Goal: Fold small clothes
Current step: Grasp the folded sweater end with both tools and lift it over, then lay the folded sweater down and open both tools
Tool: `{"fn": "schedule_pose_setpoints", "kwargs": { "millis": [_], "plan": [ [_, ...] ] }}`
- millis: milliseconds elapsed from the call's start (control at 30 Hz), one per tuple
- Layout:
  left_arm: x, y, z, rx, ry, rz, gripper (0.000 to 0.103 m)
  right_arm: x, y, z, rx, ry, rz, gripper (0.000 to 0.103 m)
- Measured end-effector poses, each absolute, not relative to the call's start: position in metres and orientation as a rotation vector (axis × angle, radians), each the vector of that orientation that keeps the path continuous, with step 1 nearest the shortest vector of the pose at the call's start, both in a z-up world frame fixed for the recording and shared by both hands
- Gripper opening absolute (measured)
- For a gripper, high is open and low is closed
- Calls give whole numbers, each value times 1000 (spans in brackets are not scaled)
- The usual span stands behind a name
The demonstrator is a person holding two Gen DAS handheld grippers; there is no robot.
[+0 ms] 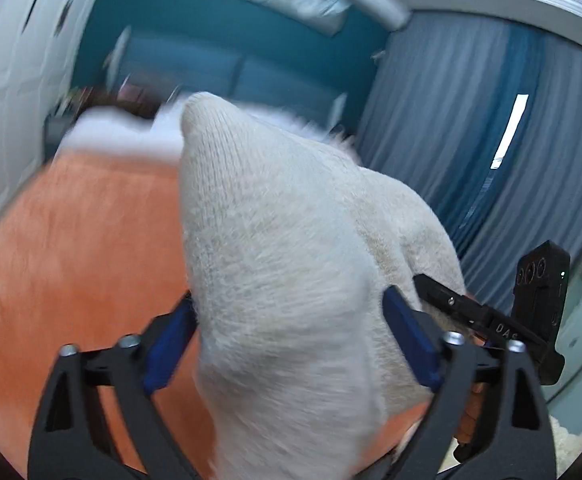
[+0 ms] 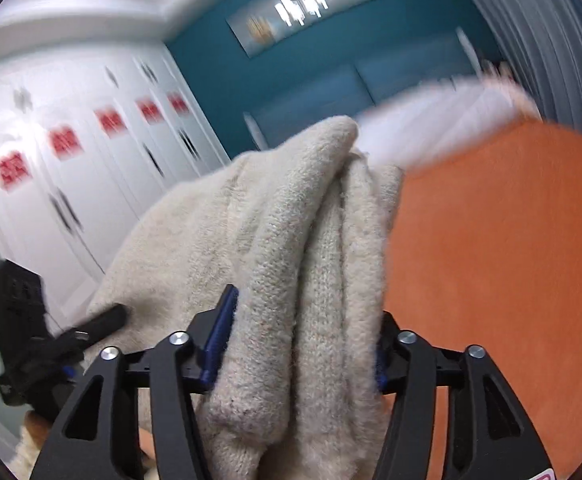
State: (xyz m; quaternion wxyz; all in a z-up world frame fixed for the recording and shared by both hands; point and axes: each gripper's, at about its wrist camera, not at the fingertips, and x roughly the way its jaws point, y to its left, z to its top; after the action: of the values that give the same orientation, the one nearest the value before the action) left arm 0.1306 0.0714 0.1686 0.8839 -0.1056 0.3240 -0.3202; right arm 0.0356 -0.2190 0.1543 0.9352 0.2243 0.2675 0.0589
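An orange bedspread (image 1: 75, 248) stretches beyond and below both pairs of fingers, with white pillows (image 2: 443, 120) at its far end against a teal wall (image 1: 219, 56); white wardrobe doors (image 2: 91, 168) and grey-blue curtains (image 1: 471, 128) flank it. One cream knitted garment (image 1: 275, 264) rises bunched between the fingers, lifted off the bedspread. The left gripper (image 1: 291, 344) has its blue pads pressed into the knit from both sides; the right gripper (image 2: 303, 340) likewise clamps thick folds. Two grippers, one garment.
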Motion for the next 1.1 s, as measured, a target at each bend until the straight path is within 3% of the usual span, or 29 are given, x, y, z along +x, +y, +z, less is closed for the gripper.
{"fn": "schedule_pose_setpoints", "kwargs": {
  "millis": [67,133,200,400,533,567,633,700,767,900,967,1067,1100],
  "plan": [
    [146,85,86,-254,894,-556,85,49,-224,73,491,779,17,55],
    [139,111,41,-323,988,-512,82,35,-232,27,569,857,-8,55],
    [134,132,27,-381,980,-508,85,21,-238,14,603,846,-9,57],
    [184,115,16,-453,983,-519,97,68,-243,4,595,893,-22,79],
    [210,92,-32,-518,1132,-486,97,105,-240,-43,638,1046,-50,79],
    [214,89,-43,-559,1164,-499,91,112,-240,-52,667,1063,-45,77],
    [210,84,-50,-575,1186,-512,78,119,-240,-57,716,1051,-2,43],
    [207,85,-35,-572,1135,-556,51,128,-234,-34,641,1031,3,34],
    [204,90,-11,-564,1067,-591,46,131,-223,5,541,935,82,32],
    [200,102,20,-563,952,-614,47,132,-226,51,489,789,167,32],
    [201,96,7,-501,962,-581,50,144,-237,28,485,838,139,37],
    [206,75,-45,-343,1106,-459,52,161,-251,-46,474,1075,-8,41],
    [201,76,-46,-349,1081,-459,55,156,-254,-46,514,1034,14,41]
  ]
}}
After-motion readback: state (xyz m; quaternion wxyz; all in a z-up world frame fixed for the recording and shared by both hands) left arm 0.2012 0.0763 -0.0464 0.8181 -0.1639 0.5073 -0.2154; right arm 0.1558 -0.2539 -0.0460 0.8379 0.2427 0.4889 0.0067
